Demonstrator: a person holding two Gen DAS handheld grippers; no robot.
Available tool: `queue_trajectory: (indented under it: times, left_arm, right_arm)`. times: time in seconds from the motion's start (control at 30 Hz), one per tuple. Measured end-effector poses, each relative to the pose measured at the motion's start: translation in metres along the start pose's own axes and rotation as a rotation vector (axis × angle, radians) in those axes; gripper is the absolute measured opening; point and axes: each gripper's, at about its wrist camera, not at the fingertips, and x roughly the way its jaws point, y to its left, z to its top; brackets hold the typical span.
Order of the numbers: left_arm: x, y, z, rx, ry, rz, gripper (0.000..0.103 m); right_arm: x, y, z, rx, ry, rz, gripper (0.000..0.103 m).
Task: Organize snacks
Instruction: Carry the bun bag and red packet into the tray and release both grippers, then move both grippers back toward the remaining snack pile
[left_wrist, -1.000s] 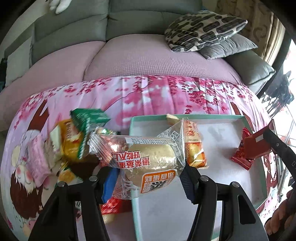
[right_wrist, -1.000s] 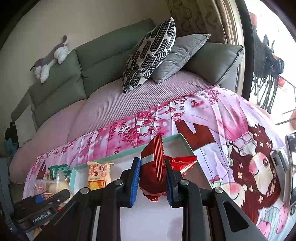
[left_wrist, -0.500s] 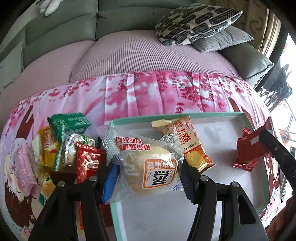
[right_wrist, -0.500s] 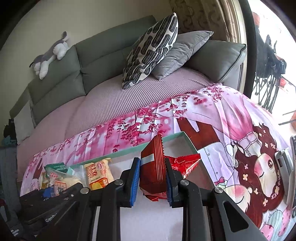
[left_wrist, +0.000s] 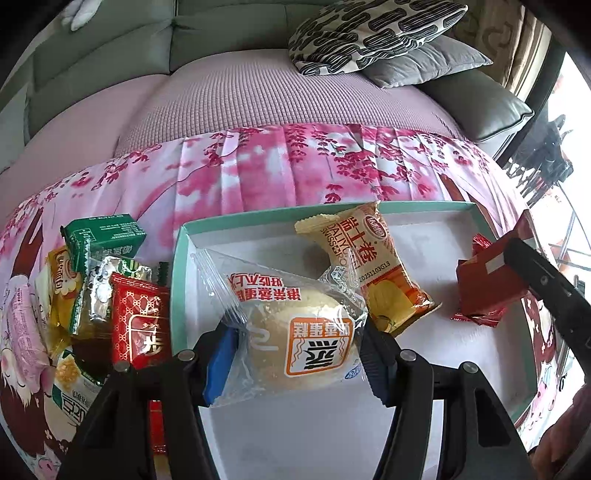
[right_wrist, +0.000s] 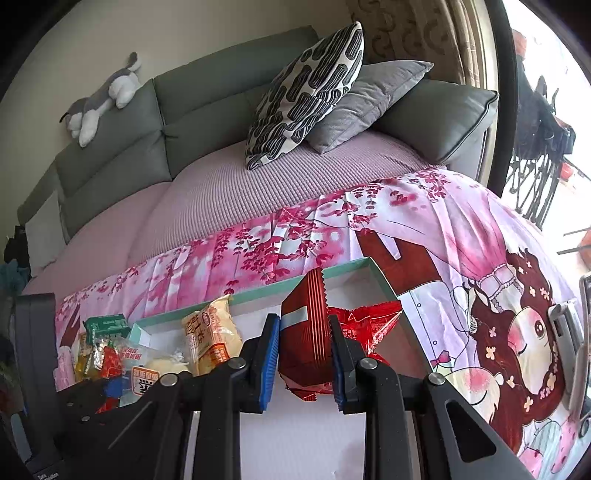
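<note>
My left gripper (left_wrist: 295, 354) is shut on a clear-wrapped steamed cake (left_wrist: 295, 343) and holds it low over the near left part of the shallow mint-rimmed box (left_wrist: 258, 218). A yellow egg-roll packet (left_wrist: 373, 266) lies in the box behind it. My right gripper (right_wrist: 303, 354) is shut on a red snack packet (right_wrist: 304, 343), held on edge over the box's right end (right_wrist: 347, 267). Another red packet (right_wrist: 369, 321) lies in the box just behind it. The right gripper with its red packet (left_wrist: 484, 280) shows at the right of the left wrist view.
A pile of loose snacks (left_wrist: 92, 288) lies left of the box: a green packet (left_wrist: 103, 232), a red packet (left_wrist: 138, 321), yellow and pink ones. The box sits on a pink floral cloth (left_wrist: 295, 170). A grey sofa with cushions (right_wrist: 306, 92) stands behind.
My left gripper has carried the steamed cake from over the snack pile rightward into the box and lowered it. The right gripper has stayed put with its red packet.
</note>
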Motion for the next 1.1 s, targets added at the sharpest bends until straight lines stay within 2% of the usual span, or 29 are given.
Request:
queue_trajectory:
  times: [0.17,0.47,0.53,0.6,0.63,0.8,1.1]
  left_arm:
    - [-0.013,0.009,0.005,-0.034,-0.014,0.014,0.071]
    - [-0.038,0.021,0.009,-0.081,-0.021,0.086,0.073]
    - [-0.039,0.026,0.008,-0.1,-0.014,0.104,0.075]
    - [-0.039,0.03,0.006,-0.116,-0.006,0.128,0.083]
    - [-0.038,0.032,0.005,-0.124,-0.003,0.142,0.089]
    - [-0.035,0.044,-0.001,-0.167,0.015,0.192,0.091]
    - [-0.036,0.057,-0.009,-0.23,0.021,0.225,0.095]
  right_arm:
    - [0.0,0.002,0.0,-0.014,0.005,-0.009,0.027]
    - [-0.002,0.009,-0.001,-0.069,0.038,-0.045,0.029]
    - [-0.002,0.01,-0.002,-0.075,0.046,-0.047,0.036]
    - [-0.003,0.011,-0.003,-0.079,0.052,-0.048,0.059]
    - [-0.004,0.012,-0.003,-0.079,0.052,-0.048,0.061]
    - [-0.003,0.013,-0.006,-0.085,0.075,-0.05,0.07]
    - [0.006,0.011,-0.012,-0.095,0.134,-0.072,0.07]
